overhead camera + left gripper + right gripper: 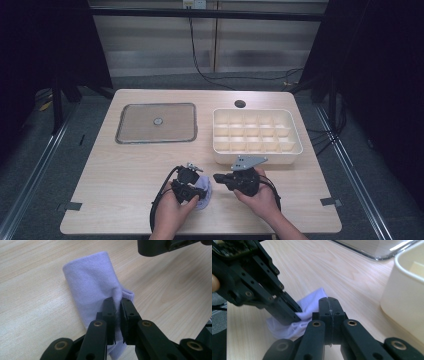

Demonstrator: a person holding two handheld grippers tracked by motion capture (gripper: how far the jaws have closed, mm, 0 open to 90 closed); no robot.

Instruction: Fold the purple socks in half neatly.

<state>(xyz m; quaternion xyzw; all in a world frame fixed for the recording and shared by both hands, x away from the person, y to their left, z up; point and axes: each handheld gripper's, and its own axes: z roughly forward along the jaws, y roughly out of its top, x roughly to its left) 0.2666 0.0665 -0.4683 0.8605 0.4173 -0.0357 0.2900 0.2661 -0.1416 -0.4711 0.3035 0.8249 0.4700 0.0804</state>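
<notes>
Low in the centre of the high view, the left gripper [192, 181] had its jaws pinched tight on a fold of the pale lilac cloth [92, 287], which lay bunched on the wooden surface [125, 165] just beside it. The right gripper [220, 177] sat close alongside, jaws pressed fully together with nothing between them, their tips near the cloth's edge. Further up the frame, the cream divided tray [295, 137] stood at right and the flat metal tray [125, 135] at left.
</notes>
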